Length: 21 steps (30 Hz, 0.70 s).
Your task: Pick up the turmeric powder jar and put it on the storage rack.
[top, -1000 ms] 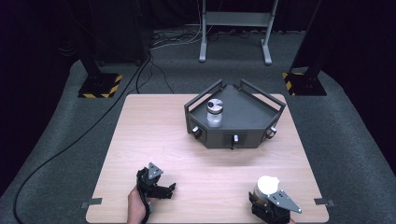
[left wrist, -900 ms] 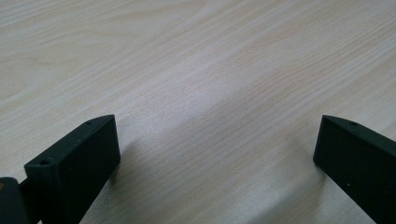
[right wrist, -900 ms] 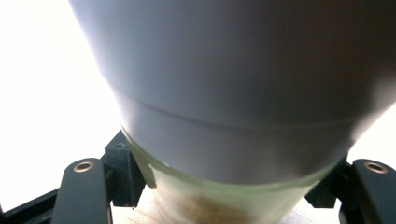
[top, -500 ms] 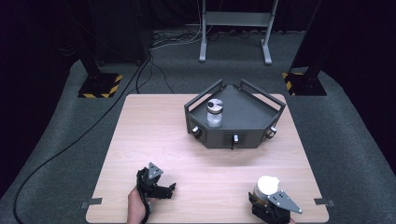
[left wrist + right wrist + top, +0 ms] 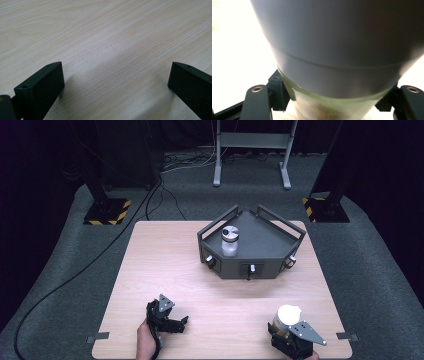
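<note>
At the tabletop's near right corner, the right tool grips a white-capped jar; the left tool gapes empty. A loose grip risks dropping it.

High view: fixed overhead, on the person's side, facing forward and down; takes in the whole surface plus floor beyond. Left claw sits at its bottom left, right claw at bottom right. Left gripper view: rides low, looks along its own jaws at bare wood grain close up; shares that near-left patch of surface with the high view. Right gripper view: very near, lens almost against a white-capped container; the same container shows in the high view.
</note>
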Motion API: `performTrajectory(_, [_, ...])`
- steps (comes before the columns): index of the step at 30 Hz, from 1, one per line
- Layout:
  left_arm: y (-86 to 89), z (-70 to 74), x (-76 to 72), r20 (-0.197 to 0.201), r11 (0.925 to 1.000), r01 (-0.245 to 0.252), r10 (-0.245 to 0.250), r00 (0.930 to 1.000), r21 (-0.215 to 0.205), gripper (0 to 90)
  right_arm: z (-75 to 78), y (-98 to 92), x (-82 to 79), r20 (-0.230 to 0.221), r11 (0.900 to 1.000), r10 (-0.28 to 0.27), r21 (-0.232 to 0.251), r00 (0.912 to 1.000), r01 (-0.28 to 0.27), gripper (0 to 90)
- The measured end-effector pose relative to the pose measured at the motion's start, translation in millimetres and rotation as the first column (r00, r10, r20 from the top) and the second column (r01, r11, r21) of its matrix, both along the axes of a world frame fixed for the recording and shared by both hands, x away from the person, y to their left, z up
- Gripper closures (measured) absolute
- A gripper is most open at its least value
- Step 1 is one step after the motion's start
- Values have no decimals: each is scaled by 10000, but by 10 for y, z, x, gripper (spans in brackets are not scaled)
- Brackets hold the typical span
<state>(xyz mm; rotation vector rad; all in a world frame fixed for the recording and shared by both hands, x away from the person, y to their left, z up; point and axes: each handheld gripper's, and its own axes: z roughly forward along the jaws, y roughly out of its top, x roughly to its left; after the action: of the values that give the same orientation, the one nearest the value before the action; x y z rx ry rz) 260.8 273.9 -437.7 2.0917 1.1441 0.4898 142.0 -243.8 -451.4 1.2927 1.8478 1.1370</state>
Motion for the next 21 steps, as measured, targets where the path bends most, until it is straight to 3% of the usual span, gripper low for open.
performTrajectory(21, [-6,0,-8,43,10000,9,-9,10000,47,6,317,-86,237,326,10000,-62,-26,9994,63,301])
